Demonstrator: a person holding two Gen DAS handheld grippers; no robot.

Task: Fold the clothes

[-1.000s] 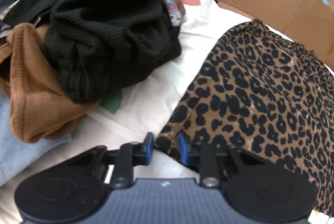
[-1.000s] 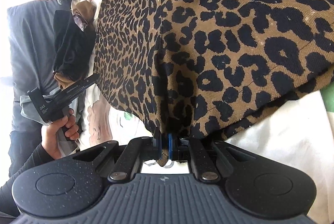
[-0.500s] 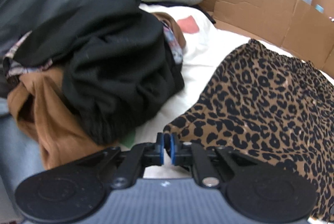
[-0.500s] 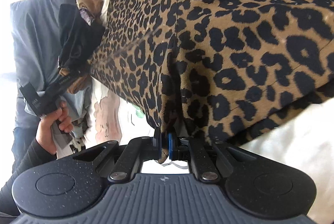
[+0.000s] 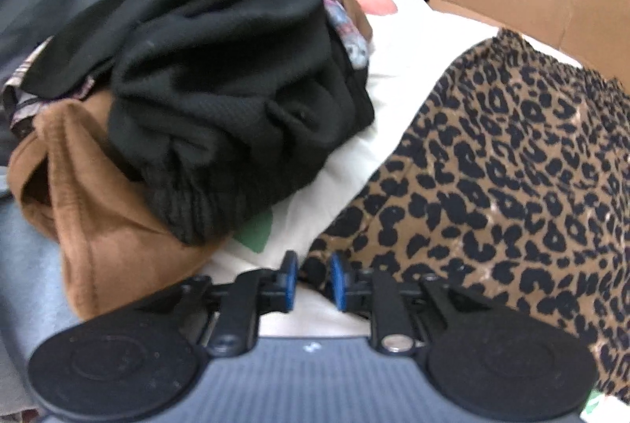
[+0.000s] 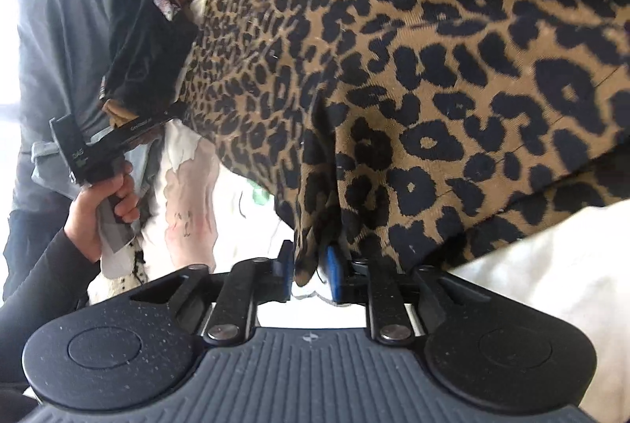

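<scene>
Both grippers, left gripper (image 5: 311,279) and right gripper (image 6: 309,275), are being opened, near corners of the leopard cloth (image 5: 512,163) loose between them. It is spread flat, unfolded; the heap (image 5: 220,100) at left is untouched.

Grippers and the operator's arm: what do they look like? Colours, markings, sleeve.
Both are alike: the left gripper and the right gripper have black linkage arms with silver pivot screws, blue pads, two round black discs and a ribbed dark grey housing. From the right wrist view, the left unit's side shows small white lettering, too small to read. The left hand comes out of a dark long sleeve.
</scene>
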